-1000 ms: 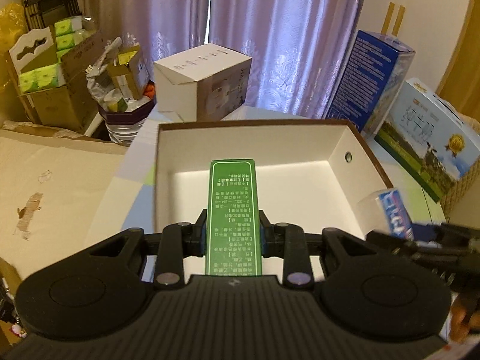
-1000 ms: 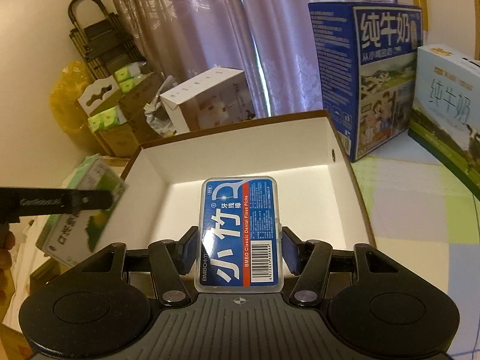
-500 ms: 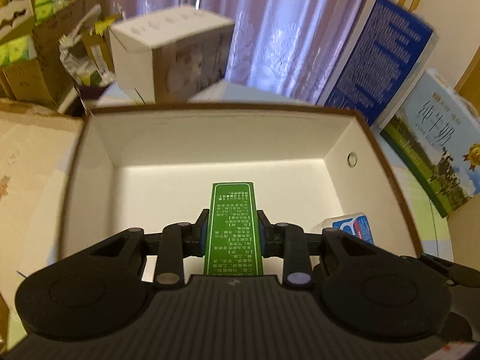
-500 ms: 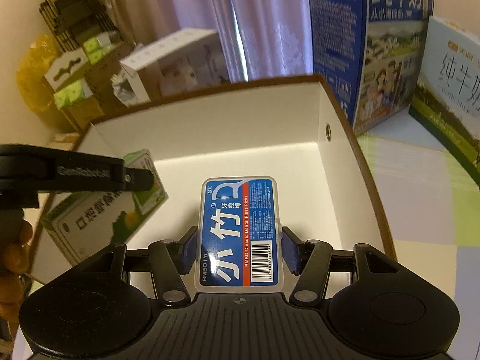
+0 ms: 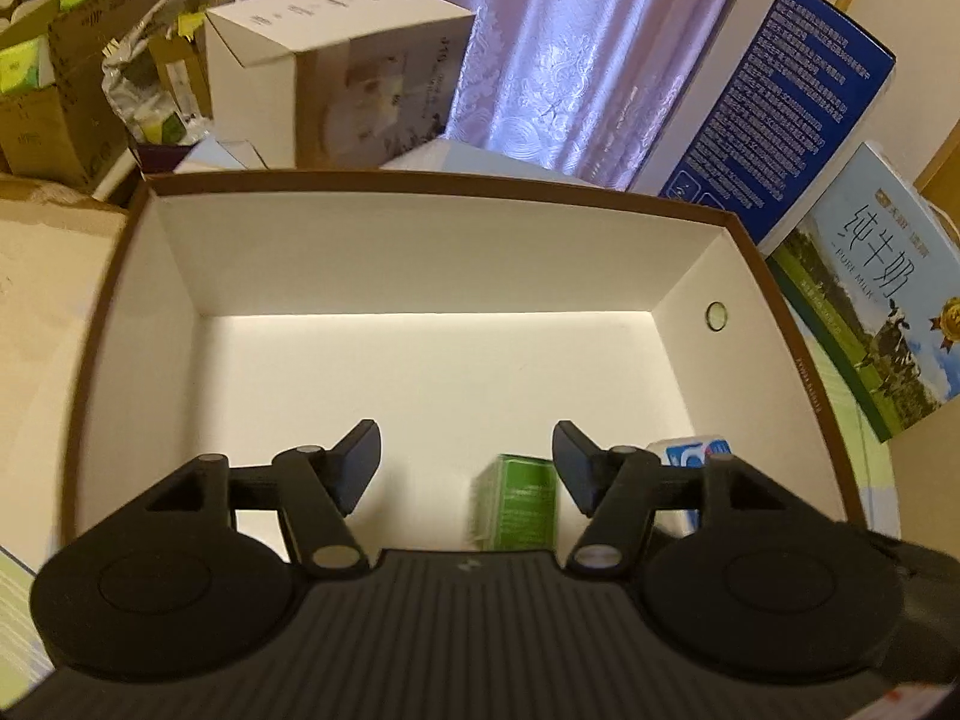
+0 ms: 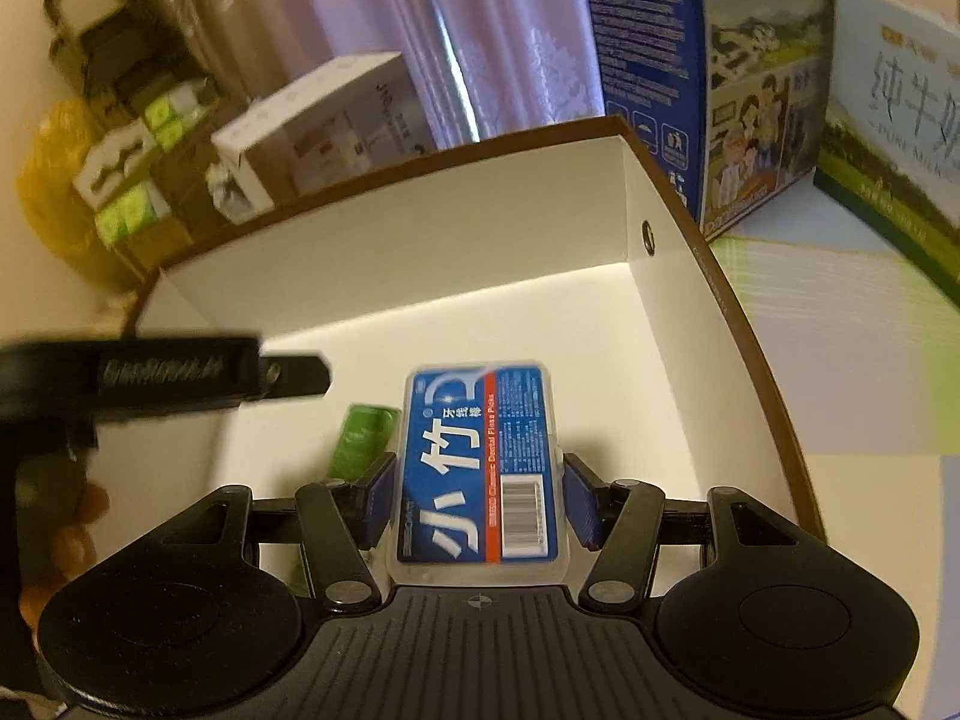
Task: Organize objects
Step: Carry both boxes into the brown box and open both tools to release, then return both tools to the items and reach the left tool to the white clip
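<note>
green box (image 5: pixel 516 501) dropped from the opening left tool (image 5: pixel 467 462), long axis pointing away; right tool (image 6: pixel 480 495) grips floss case (image 6: pixel 480 462).

Frame centre: the right gripper (image 6: pixel 480 495) clamps a blue clear-plastic floss-pick case (image 6: pixel 480 462) over a white brown-rimmed cardboard box (image 6: pixel 672 312); a blurred green carton (image 6: pixel 363 435) lies lower left.

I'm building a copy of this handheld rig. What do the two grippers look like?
Both the left gripper and right gripper are matte black plastic: a ribbed centre deck, two round housings, angled linkage arms with silver pivot pins. Finger pads are dark blue. No cables visible.
</note>
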{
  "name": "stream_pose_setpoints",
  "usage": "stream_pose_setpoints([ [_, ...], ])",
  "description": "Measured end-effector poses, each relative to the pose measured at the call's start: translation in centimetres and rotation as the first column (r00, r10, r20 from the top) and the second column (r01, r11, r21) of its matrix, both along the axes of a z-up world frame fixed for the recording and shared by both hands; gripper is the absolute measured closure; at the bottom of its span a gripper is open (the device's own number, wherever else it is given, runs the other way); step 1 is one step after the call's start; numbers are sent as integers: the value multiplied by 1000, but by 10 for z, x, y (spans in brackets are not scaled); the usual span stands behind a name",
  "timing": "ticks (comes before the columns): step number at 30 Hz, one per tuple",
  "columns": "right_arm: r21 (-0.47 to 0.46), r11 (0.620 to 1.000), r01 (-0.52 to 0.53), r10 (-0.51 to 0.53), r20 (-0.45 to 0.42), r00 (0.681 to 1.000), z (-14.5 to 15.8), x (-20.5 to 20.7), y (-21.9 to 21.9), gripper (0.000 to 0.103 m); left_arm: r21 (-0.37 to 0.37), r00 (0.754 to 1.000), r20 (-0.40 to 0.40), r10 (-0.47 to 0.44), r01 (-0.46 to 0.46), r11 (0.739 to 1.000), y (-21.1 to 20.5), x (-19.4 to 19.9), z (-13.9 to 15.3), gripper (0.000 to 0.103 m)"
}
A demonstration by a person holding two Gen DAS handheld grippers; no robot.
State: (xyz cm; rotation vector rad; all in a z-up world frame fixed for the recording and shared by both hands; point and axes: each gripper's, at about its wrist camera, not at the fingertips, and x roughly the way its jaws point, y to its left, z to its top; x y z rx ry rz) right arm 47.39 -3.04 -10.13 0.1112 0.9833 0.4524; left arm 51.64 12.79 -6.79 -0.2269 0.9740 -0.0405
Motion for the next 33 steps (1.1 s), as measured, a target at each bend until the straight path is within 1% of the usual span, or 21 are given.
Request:
stream_pose_setpoints([
  [1, 13, 1000, 10, -10, 6, 1000, 2, 0, -2, 46, 13, 1000, 0, -2, 2, 1000, 3, -2, 2, 37],
  [2, 14, 1000, 19, -19, 17, 1000, 4, -1, -2, 42, 27, 1000, 1, -3, 3, 1000, 6, -4, 4, 32],
  [3, 15, 1000, 26, -26, 29, 999, 6, -2, -3, 40, 40, 1000, 5, -5, 5, 999, 8, -6, 6, 28],
  [4, 15, 999, 31, -32, 35, 999, 9, -3, -4, 38, 55, 1000, 9, -8, 8, 998, 11, -9, 9, 27],
  [8, 21, 999, 33, -34, 55, 998, 21, -14, -10, 38, 99, 1000, 17, -18, 16, 995, 19, -24, 19, 20],
  [11, 7, 1000, 25, -25, 84, 996, 31, -29, -14, 38, 117, 999, 17, -33, 31, 993, 24, -37, 25, 18],
  [14, 17, 1000, 20, -22, 102, 995, 41, -47, -21, 38, 133, 998, 22, -59, 55, 990, 27, -55, 30, 17],
  [17, 31, 999, 31, -34, 114, 993, 51, -64, -28, 38, 141, 996, 37, -78, 72, 987, 28, -74, 36, 12],
  [20, 52, 997, 51, -56, 117, 992, 58, -82, -35, 38, 136, 994, 55, -99, 91, 987, 28, -93, 43, 12],
  [27, 94, 991, 92, -103, 123, 987, 76, -121, -48, 38, 112, 991, 55, -121, 115, 987, 26, -129, 53, 12],
  [33, 103, 990, 99, -111, 118, 987, 84, -152, -56, 38, 97, 989, 54, -139, 134, 986, 22, -159, 57, 12],
])
